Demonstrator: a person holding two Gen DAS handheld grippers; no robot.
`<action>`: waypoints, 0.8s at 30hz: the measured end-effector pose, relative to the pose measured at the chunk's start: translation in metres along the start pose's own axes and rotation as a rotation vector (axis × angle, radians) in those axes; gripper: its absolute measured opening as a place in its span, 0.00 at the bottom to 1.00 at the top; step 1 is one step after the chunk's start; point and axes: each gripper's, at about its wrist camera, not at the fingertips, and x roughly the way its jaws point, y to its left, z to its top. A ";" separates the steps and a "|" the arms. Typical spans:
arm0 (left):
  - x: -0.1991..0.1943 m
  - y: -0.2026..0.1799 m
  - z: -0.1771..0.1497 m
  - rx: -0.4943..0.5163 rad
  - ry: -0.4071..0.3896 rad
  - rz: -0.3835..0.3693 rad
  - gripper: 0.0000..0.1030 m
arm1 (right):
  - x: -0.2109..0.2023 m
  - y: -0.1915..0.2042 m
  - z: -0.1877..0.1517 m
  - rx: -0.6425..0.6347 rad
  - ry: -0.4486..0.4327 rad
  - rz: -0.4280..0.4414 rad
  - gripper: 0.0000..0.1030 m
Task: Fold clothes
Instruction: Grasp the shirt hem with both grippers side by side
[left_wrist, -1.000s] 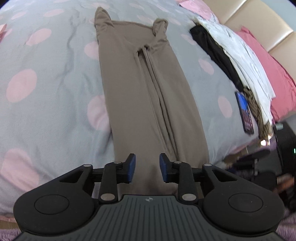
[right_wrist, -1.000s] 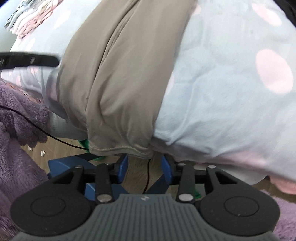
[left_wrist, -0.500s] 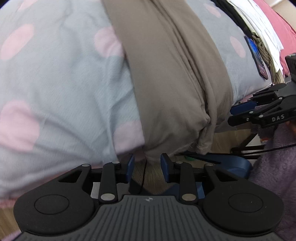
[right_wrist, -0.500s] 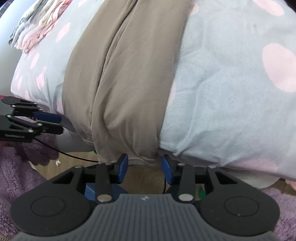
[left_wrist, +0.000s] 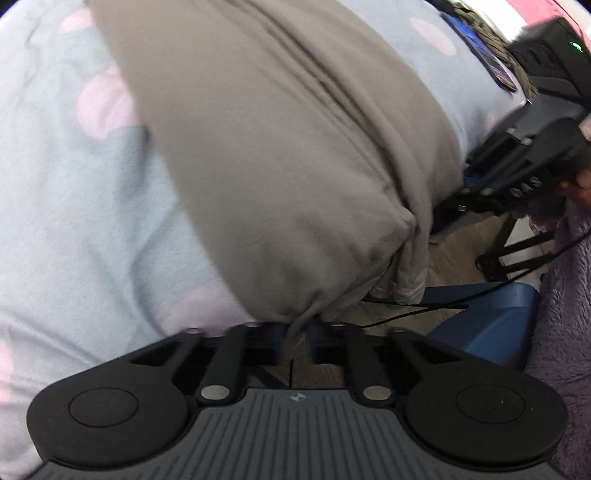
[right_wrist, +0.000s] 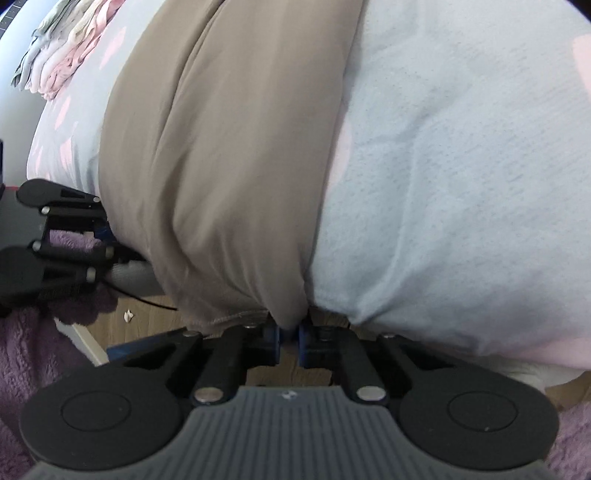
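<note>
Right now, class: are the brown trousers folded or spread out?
Spread: the trousers lie lengthwise on the bed, hem over its edge, pinched by both grippers.

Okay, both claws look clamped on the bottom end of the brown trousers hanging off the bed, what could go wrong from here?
1. Each claw, left claw and right claw, pinches only a small bunch of trousers hem, so the fabric might slip out when lifted.
2. The hem hangs over the bed edge near black cables on the floor, which could snag.
3. The legs lie in pleats, so creases may get folded in.
</note>
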 end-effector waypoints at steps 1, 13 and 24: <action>-0.003 0.002 -0.001 -0.017 -0.001 -0.018 0.03 | -0.003 0.001 -0.001 -0.005 0.000 -0.001 0.07; -0.013 0.016 -0.011 -0.099 0.070 -0.062 0.03 | -0.013 -0.010 -0.012 0.012 0.032 -0.057 0.14; -0.013 0.015 -0.009 -0.116 0.020 -0.030 0.45 | -0.015 -0.006 -0.010 0.001 -0.097 -0.078 0.53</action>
